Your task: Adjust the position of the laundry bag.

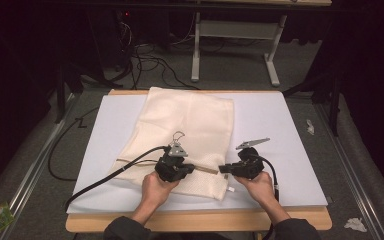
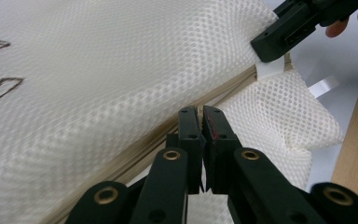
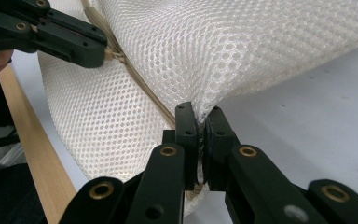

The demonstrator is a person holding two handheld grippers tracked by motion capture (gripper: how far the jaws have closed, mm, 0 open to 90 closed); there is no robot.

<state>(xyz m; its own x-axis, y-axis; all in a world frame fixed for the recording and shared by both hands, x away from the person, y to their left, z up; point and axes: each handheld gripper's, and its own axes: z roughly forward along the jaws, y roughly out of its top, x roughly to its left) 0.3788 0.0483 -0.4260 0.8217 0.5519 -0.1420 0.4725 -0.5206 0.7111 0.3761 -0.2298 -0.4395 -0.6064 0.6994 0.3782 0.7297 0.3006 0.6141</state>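
Note:
A cream mesh bag (image 1: 190,120) lies flat on the white board (image 1: 280,125), with a tan zipper (image 1: 207,170) running across its near end. My left gripper (image 1: 194,168) points right along that zipper; in the left gripper view its jaws (image 2: 202,114) are shut on the zipper line (image 2: 233,86). My right gripper (image 1: 221,169) faces it from the right. In the right gripper view it (image 3: 198,114) pinches the bag's mesh edge (image 3: 261,42) at the zipper's end (image 3: 140,84). The two tips are close together, and the fabric between them is lifted a little.
The board rests on a wooden table whose front edge (image 1: 205,220) is by the person's forearms. A black cable (image 1: 105,177) trails left from the left gripper. A white table frame (image 1: 230,30) and floor cables lie beyond; crumpled paper (image 1: 355,224) is on the floor at right.

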